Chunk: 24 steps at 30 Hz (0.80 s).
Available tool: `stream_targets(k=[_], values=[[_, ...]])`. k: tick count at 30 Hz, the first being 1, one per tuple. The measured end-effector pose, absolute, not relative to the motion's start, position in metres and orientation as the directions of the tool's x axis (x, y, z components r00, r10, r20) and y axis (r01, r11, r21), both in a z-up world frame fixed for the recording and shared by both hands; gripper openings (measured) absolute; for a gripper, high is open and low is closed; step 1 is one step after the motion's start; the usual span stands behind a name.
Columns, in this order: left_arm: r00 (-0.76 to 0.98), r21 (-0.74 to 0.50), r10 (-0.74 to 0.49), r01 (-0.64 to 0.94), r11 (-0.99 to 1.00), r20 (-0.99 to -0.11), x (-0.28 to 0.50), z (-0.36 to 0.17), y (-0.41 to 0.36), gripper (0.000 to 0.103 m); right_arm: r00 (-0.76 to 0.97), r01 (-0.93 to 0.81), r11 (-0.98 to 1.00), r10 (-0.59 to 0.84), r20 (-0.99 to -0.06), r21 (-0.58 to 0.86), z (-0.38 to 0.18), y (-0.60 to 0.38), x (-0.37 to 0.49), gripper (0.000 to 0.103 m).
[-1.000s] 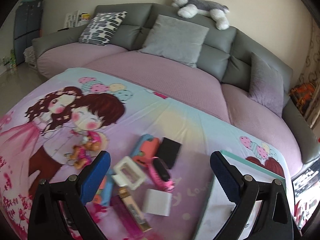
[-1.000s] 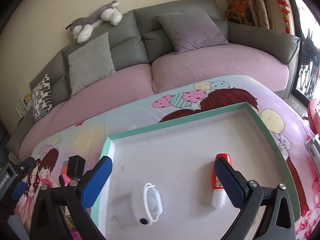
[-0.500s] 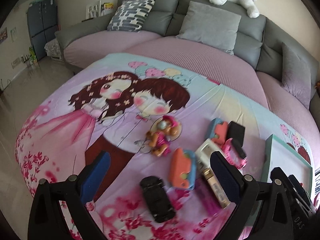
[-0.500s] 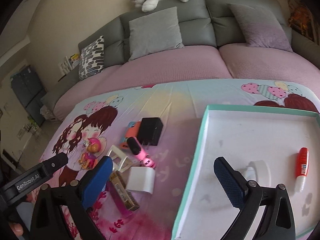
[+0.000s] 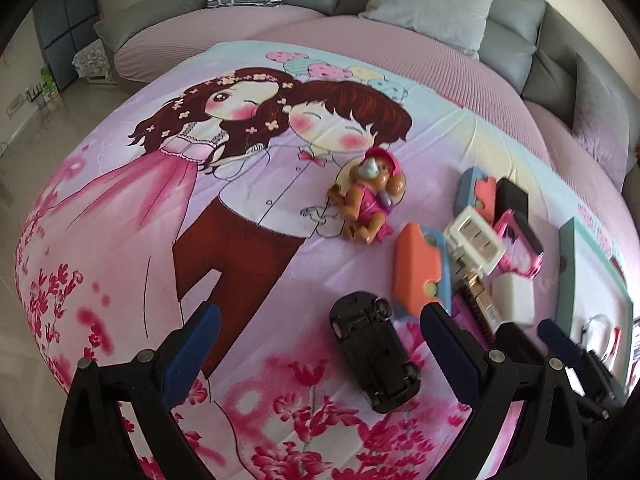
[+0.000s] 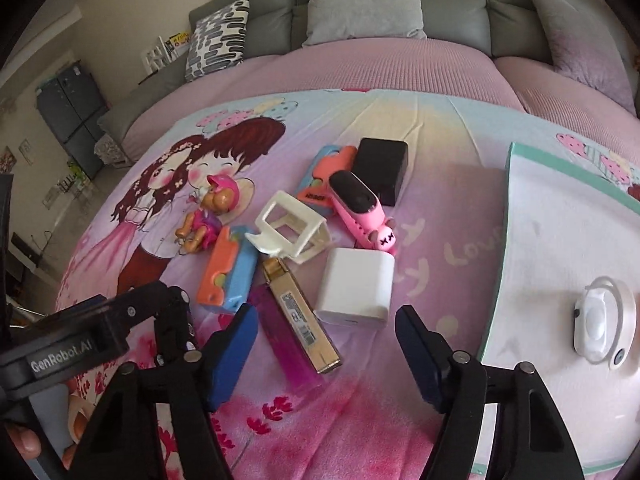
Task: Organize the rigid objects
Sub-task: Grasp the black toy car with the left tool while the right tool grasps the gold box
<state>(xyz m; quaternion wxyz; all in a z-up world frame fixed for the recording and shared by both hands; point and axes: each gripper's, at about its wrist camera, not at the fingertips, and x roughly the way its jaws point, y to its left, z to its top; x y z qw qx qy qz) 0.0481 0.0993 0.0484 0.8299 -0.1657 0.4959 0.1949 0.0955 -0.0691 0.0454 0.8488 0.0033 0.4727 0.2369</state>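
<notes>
A pile of small rigid things lies on the cartoon-print cloth. My right gripper hovers over its near side with the jaws closing; a gold lighter, a purple lighter and a white cube lie below the gap, untouched by the pads. My left gripper stands open above a black toy car, which lies near its right finger. A dog figure, an orange-and-blue block and a white frame lie further off.
A teal-rimmed white tray at the right holds a round white device. A pink toy and a black box sit at the pile's far side. A sofa with cushions runs behind the table. The cloth's left half is bare.
Both grippers swung left and tilted down toward the pile. The right one left the tray and its jaws narrowed. The left one now looks at the black car.
</notes>
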Motion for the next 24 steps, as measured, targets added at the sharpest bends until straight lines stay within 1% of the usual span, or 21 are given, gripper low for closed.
stream_targets(k=[5,10,14,17,19,20,21,23,24], values=[[0.404,-0.085,0.112,-0.439,0.895,-0.908,0.053,0.032,0.093,0.100,0.434,-0.362,0.898,0.399,-0.808,0.249,0.041,-0.078,0.098,0.074],[0.374,-0.059,0.102,-0.395,0.917,-0.922,0.059,0.021,0.085,0.100,0.438,-0.344,0.903,0.396,-0.807,0.257,0.040,-0.081,0.100,0.074],[0.343,0.004,0.148,-0.386,0.922,-0.928,0.060,0.016,0.083,0.100,0.433,-0.355,0.902,0.393,-0.811,0.247,0.040,-0.080,0.100,0.074],[0.346,0.015,0.170,-0.409,0.913,-0.923,0.056,0.018,0.090,0.100,0.421,-0.365,0.897,0.398,-0.815,0.250,0.038,-0.077,0.099,0.073],[0.342,0.025,0.186,-0.425,0.905,-0.921,0.053,0.019,0.096,0.100,0.412,-0.374,0.894,0.399,-0.819,0.248,0.036,-0.074,0.098,0.065],[0.337,0.033,0.195,-0.430,0.902,-0.921,0.051,0.019,0.099,0.100,0.407,-0.377,0.892,0.400,-0.821,0.248,0.035,-0.073,0.098,0.059],[0.334,0.043,0.205,-0.435,0.900,-0.920,0.051,0.019,0.100,0.100,0.405,-0.379,0.892,0.398,-0.823,0.246,0.035,-0.073,0.098,0.055],[0.335,0.051,0.217,-0.441,0.896,-0.917,0.048,0.020,0.104,0.100,0.406,-0.383,0.892,0.396,-0.824,0.240,0.035,-0.071,0.097,0.053],[0.340,0.049,0.219,-0.443,0.895,-0.915,0.046,0.020,0.105,0.100,0.403,-0.384,0.890,0.401,-0.822,0.246,0.034,-0.071,0.096,0.051]])
